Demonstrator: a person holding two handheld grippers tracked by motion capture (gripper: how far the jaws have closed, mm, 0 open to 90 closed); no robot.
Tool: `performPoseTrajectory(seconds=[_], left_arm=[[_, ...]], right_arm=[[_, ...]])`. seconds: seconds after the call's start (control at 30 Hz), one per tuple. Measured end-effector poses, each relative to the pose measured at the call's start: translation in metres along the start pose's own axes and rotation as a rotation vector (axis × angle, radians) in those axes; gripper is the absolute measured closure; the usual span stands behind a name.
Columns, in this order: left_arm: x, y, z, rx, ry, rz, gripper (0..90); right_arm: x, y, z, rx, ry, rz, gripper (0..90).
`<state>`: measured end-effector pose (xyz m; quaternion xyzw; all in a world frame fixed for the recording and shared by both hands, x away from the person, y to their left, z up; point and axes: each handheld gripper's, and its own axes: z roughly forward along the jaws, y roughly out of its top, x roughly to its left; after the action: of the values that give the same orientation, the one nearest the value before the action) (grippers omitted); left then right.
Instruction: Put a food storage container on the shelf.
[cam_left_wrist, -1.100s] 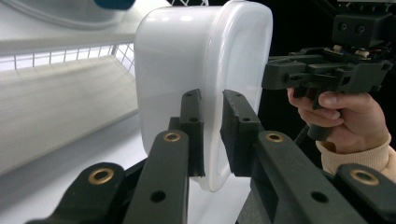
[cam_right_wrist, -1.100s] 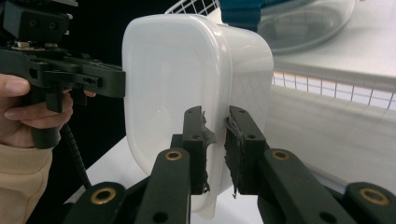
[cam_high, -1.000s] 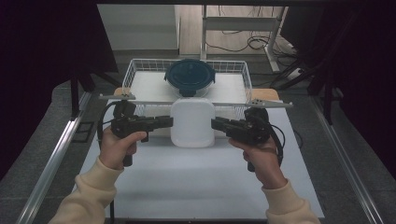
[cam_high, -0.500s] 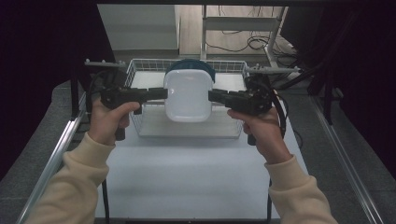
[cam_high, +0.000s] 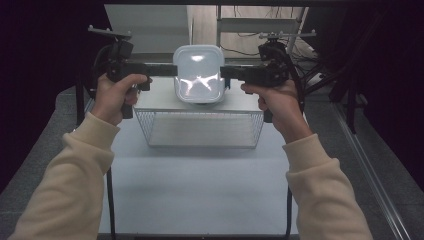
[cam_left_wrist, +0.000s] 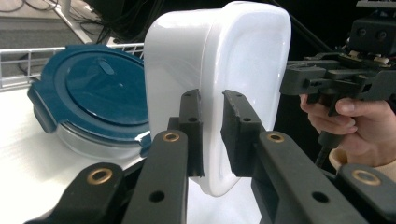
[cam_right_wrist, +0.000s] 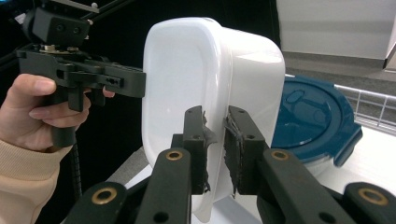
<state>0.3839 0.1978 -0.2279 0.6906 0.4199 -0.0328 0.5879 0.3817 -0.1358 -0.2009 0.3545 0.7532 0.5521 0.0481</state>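
White tub (cam_high: 198, 75) hangs between both grippers (rims pinched in each).

Your high view is dim at its borders, where the surroundings fall to near black, while the pale table top (cam_high: 200, 185) is evenly lit from above. A bright patch of glare sits on the glossy white rounded plastic container (cam_high: 198, 75), washing out its surface detail. Soft shadows lie under the wire mesh basket (cam_high: 200, 127). In your left gripper view the container (cam_left_wrist: 243, 60) is bright and sharp, with a mild sheen on the dark blue round plastic lid (cam_left_wrist: 100, 88); the nearest black jaw links look slightly soft. Your right gripper view shows the container (cam_right_wrist: 187, 74) smoothly shaded, against a dark, underexposed background at the left.
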Motion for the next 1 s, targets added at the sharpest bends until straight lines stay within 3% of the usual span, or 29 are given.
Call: performPoseTrajectory(seconds=[0.23,0.47,0.73,1.0], left_arm=[[0.02,0.015,0.012,0.02,-0.012,-0.039,78.6],[0.041,0.023,0.028,0.04,0.001,-0.082,78.5],[0.061,0.03,0.038,0.005,-0.033,-0.178,79.4],[0.075,0.036,0.053,-0.014,-0.022,-0.275,77.4]], right_arm=[[-0.018,0.011,0.012,0.014,0.01,0.035,78.7],[-0.043,0.013,0.028,0.036,0.021,0.103,78.9],[-0.071,0.018,0.044,0.045,0.053,0.207,76.5],[-0.104,0.02,0.057,0.052,0.106,0.404,73.5]])
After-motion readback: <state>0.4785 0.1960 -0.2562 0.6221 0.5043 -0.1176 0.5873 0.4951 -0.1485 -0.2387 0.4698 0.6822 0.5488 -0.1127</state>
